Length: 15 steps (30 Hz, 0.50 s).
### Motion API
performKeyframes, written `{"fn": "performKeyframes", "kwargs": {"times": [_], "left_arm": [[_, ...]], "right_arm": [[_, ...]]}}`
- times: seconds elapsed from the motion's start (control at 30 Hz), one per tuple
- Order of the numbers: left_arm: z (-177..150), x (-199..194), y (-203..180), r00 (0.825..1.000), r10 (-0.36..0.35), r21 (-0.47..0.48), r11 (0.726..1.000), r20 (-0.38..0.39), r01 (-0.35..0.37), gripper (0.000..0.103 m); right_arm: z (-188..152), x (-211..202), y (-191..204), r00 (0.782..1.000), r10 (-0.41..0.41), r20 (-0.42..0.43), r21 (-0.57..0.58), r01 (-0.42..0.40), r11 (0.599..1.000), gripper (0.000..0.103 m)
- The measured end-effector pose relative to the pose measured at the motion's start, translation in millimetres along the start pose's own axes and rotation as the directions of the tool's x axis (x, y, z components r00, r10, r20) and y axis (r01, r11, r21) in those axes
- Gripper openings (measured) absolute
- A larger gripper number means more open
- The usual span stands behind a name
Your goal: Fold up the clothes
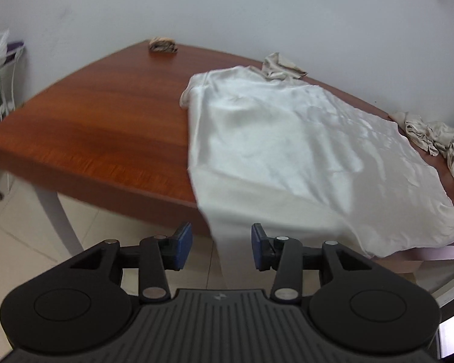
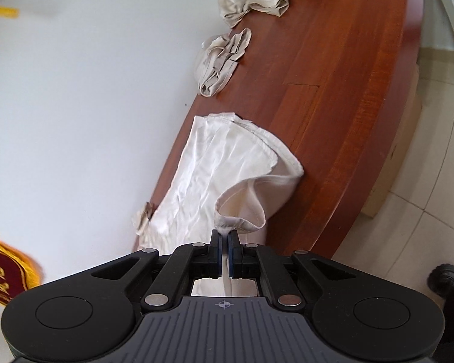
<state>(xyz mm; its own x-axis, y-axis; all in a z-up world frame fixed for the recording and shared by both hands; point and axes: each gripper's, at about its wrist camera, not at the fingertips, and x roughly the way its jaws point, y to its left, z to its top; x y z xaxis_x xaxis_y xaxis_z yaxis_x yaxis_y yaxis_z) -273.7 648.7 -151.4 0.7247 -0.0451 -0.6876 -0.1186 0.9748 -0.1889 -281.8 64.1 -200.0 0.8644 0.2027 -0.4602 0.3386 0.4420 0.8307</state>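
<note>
Our right gripper (image 2: 225, 236) pinches a sleeve hem of the white shirt (image 2: 215, 169), which spreads ahead over the wooden table (image 2: 342, 96). Our left gripper (image 1: 222, 245) stands half open, the shirt's hanging hem between its pads untouched.

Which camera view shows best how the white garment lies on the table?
The left wrist view: the white garment lies spread over the table, its near end hanging off. The right wrist view shows only one bunched end, pinched by the right hand-held gripper.
</note>
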Motion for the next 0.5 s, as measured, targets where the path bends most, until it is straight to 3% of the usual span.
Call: {"fn": "performKeyframes", "kwargs": {"times": [0.17,0.27,0.5], "left_arm": [[1.7,6.4,14.1,0.999,0.028,-0.054,0.998,0.021,-0.026,0.048],[15.7,6.8,18.3,0.999,-0.007,-0.072,0.997,0.052,0.011,0.052],[51.4,27.1,18.2,0.998,-0.058,-0.087,0.994,0.025,0.06,0.053]], "right_arm": [[-3.7,9.5,11.5,0.999,-0.046,-0.027,-0.018,0.045,0.999,0.006],[-5.6,11.0,14.4,0.998,-0.061,-0.023,-0.021,0.06,0.998,0.006],[-3.3,7.0,13.7,0.996,-0.087,0.022,-0.015,0.087,0.996,0.006]]}}
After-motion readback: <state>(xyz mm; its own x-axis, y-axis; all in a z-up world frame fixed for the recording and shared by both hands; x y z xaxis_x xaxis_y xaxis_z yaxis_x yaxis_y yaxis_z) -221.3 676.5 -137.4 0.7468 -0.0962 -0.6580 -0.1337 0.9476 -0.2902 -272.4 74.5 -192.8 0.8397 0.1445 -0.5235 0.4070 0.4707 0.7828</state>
